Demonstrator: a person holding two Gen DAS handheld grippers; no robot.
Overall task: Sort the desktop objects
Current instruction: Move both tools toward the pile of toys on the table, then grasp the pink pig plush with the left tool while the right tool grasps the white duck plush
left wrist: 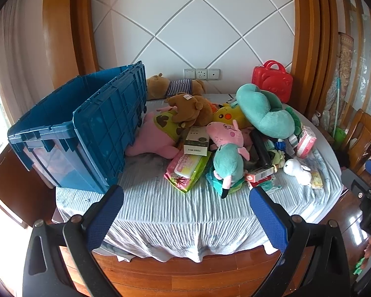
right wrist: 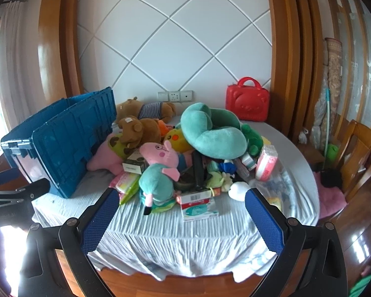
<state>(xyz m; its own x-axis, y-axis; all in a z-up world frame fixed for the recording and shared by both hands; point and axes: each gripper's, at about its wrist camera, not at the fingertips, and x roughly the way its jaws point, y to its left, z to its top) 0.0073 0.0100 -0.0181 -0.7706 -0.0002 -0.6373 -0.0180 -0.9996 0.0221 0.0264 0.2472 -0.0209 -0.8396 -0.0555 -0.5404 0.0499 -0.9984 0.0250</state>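
Note:
A heap of plush toys and small boxes lies on the round table [left wrist: 160, 208] under a pale cloth. A pink pig plush in a teal dress [left wrist: 228, 146] [right wrist: 159, 170] lies at the front of the heap, with a teal neck pillow [left wrist: 264, 110] [right wrist: 210, 131] on top behind it. A blue crate [left wrist: 86, 128] [right wrist: 61, 138] stands at the left with its lid flaps up. My left gripper [left wrist: 186, 198] is open and empty, in front of the table's near edge. My right gripper [right wrist: 181, 200] is open and empty, also short of the heap.
A red bear case [left wrist: 272, 80] [right wrist: 247, 104] stands at the back against the wall. A white plush [left wrist: 298, 170], a red-and-white box [right wrist: 197, 200] and a pink packet [right wrist: 266, 163] lie at the heap's right. Wooden chairs [right wrist: 358, 153] stand to the right.

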